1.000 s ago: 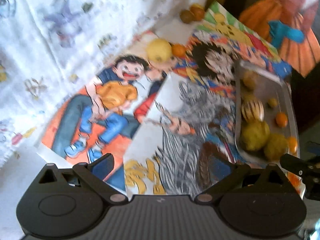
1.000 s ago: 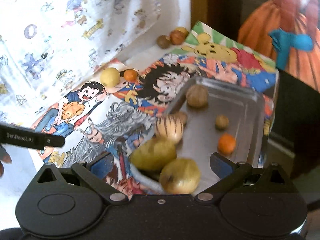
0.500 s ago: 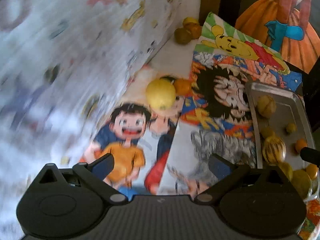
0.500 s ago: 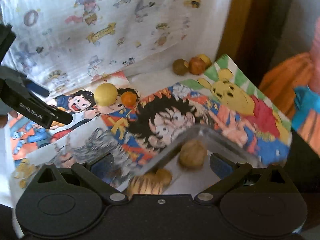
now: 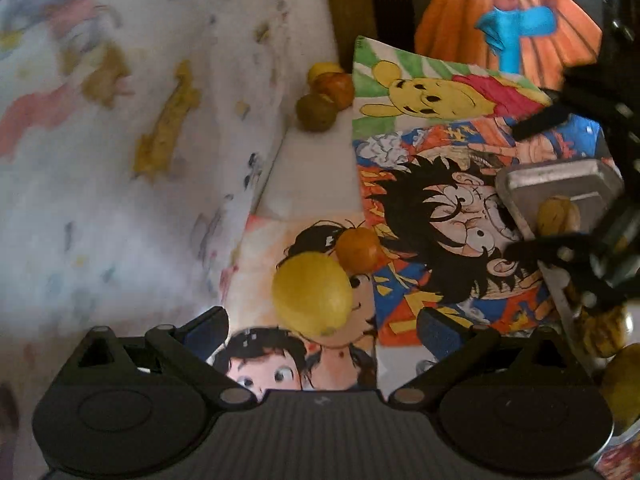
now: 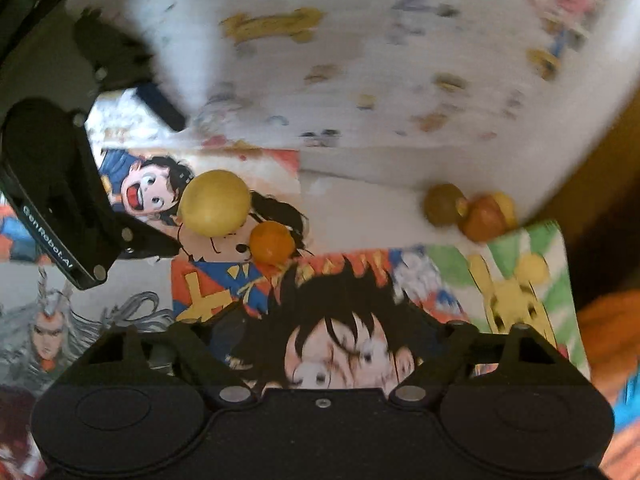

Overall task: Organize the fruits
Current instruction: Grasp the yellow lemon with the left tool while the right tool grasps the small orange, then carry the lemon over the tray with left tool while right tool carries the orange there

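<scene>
Just ahead of the spread left tool (image 5: 322, 326), yellow fruit (image 5: 312, 294), untouched.

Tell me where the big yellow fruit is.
In the left wrist view the big yellow fruit lies on the cartoon poster, between the open left gripper's fingers, touching the small orange.

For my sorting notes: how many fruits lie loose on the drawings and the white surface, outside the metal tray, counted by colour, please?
Yellow: 2, the large yellow fruit and a small yellow fruit at the back, partly hidden.
Orange: 2, the small orange fruit beside the large yellow one and another orange-brown fruit at the back.
Olive-brown: 1, the olive fruit.
Total: 5
</scene>
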